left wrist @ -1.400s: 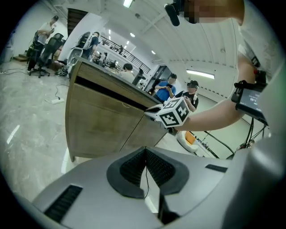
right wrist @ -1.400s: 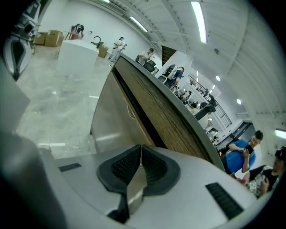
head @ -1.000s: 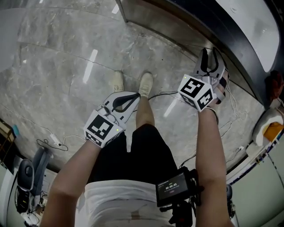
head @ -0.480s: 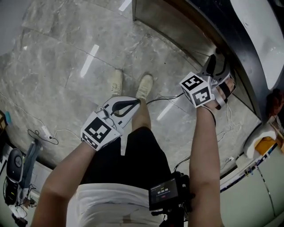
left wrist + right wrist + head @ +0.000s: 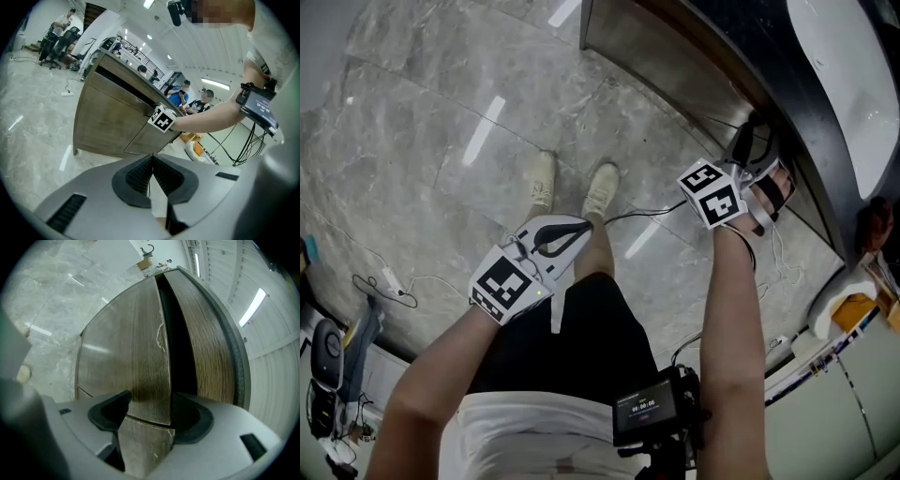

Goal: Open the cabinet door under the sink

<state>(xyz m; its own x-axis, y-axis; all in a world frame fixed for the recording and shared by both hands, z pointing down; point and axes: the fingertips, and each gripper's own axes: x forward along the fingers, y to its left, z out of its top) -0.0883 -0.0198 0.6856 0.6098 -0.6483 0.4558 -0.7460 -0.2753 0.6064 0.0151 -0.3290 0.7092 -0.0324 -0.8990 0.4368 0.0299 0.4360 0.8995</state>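
The wood-grain cabinet (image 5: 675,56) stands under the white sink (image 5: 853,84) at the head view's top right. My right gripper (image 5: 752,142) reaches its front. In the right gripper view the door (image 5: 136,343) fills the middle, with a dark gap (image 5: 177,348) along its edge. My right gripper (image 5: 150,399) has just been opening, and the door's edge stands between the spread jaws, whose pads do not press on it. My left gripper (image 5: 567,230) hangs shut and empty over the floor, away from the cabinet; its shut jaws (image 5: 151,164) face the cabinet (image 5: 108,122).
The person's shoes (image 5: 600,187) stand on the grey marble floor close to the cabinet. Cables (image 5: 384,281) trail across the floor at the left. A white and orange object (image 5: 853,305) lies at the right. Office chairs (image 5: 61,37) and people (image 5: 185,91) are far behind.
The right gripper's jaws have spread wide, and the gripper has rolled and sunk slightly at the cabinet front. The left gripper has stayed shut in place.
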